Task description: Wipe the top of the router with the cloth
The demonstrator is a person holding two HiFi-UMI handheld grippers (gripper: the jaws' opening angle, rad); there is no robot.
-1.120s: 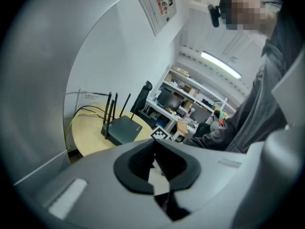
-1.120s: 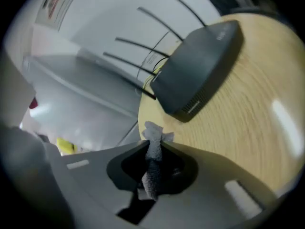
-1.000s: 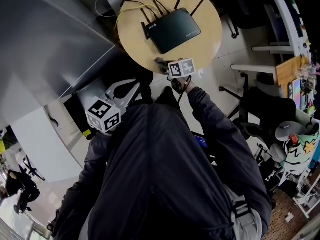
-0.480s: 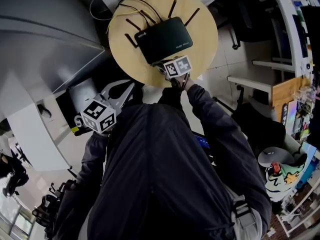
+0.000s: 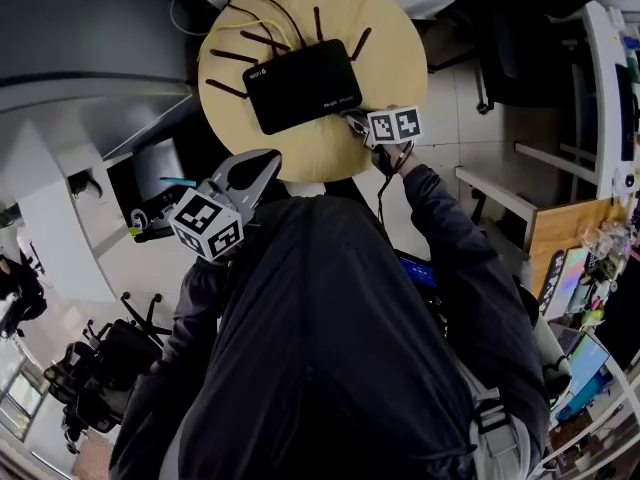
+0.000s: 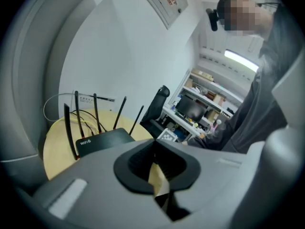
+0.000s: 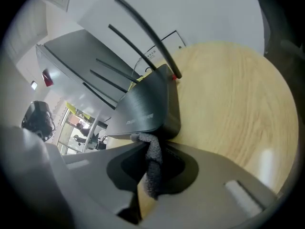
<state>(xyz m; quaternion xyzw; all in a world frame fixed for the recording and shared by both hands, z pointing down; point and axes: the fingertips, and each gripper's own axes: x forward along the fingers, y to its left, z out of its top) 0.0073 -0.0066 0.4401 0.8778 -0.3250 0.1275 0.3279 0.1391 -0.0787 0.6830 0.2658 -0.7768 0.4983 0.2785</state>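
A black router with several antennas lies on a round wooden table. My right gripper is at the router's near right corner, shut on a small grey cloth. In the right gripper view the cloth hangs pinched between the jaws, with its top end right at the router's front edge. My left gripper hangs off the table's near edge, short of the router. Its jaws meet at the tips with nothing between them.
Yellow and black cables run off the router's back to the wall. A grey cabinet stands left of the table. Office chairs, desks and shelves surround it. The person's dark jacket fills the lower head view.
The right gripper with the cloth has moved from the table's near edge up to the router's near right corner. The left gripper has stayed low by the body.
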